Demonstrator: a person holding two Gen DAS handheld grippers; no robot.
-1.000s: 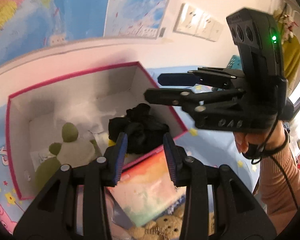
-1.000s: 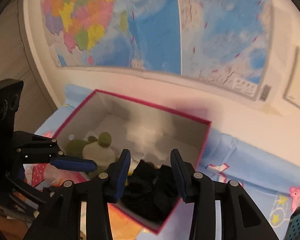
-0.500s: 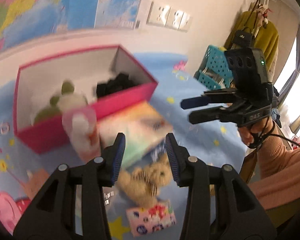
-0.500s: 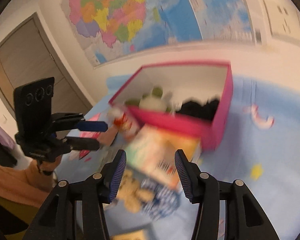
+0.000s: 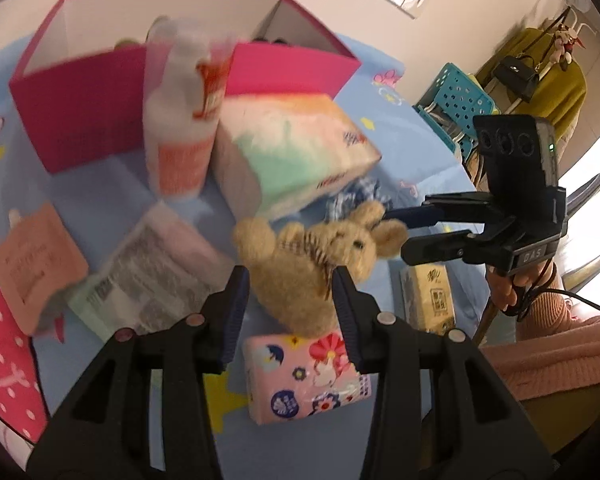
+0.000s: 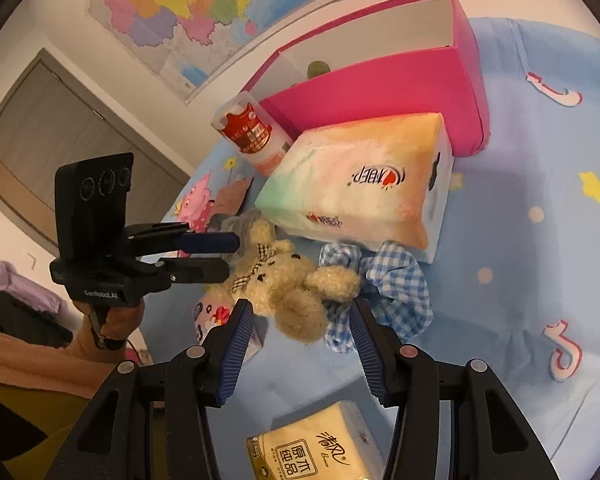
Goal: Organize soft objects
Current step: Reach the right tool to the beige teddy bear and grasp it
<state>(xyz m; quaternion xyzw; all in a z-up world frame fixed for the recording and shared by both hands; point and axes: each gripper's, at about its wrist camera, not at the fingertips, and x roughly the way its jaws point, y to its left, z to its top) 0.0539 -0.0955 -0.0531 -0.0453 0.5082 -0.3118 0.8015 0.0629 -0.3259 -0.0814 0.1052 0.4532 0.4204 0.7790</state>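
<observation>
Your left gripper sits over the bear, jaws part open and just been widening; the bear shows between the fingers but the pads aren't pressing it, nothing held. Your right gripper comes at the bear from the other side, jaws part open, empty; they widened a bit, now steady. The bear lies on the blue sheet, resting against the tissue box, with the checked cloth touching it and the pink pack just beside. Bottle stands against the pink bin. The bin holds a green plush, mostly hidden. Yellow tissue pack lies near your right gripper.
</observation>
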